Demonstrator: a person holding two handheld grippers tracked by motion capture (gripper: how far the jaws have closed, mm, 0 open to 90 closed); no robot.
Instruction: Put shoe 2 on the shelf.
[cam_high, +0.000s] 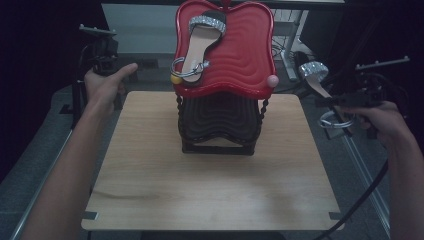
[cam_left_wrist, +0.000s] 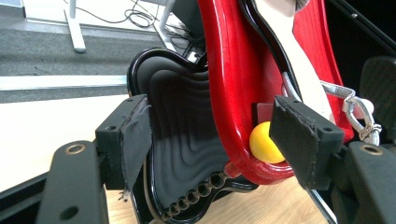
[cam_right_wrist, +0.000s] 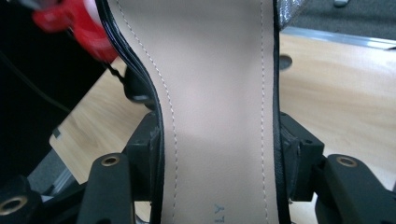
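A two-tier stand sits at the table's back middle, a red wavy tray above a black tray. One beige-soled sandal with a glittery silver strap lies on the red tray. My right gripper is off the table's right edge, shut on a second matching sandal; its beige insole runs between the right gripper jaws. My left gripper is held beyond the table's back left corner. The left gripper is open and faces the stand's side, with a yellow ball by its right pad.
The wooden table is bare in front of the stand. A pink ball caps the red tray's right corner. The held sandal's silver ankle ring hangs below the right hand. Dark floor and cables surround the table.
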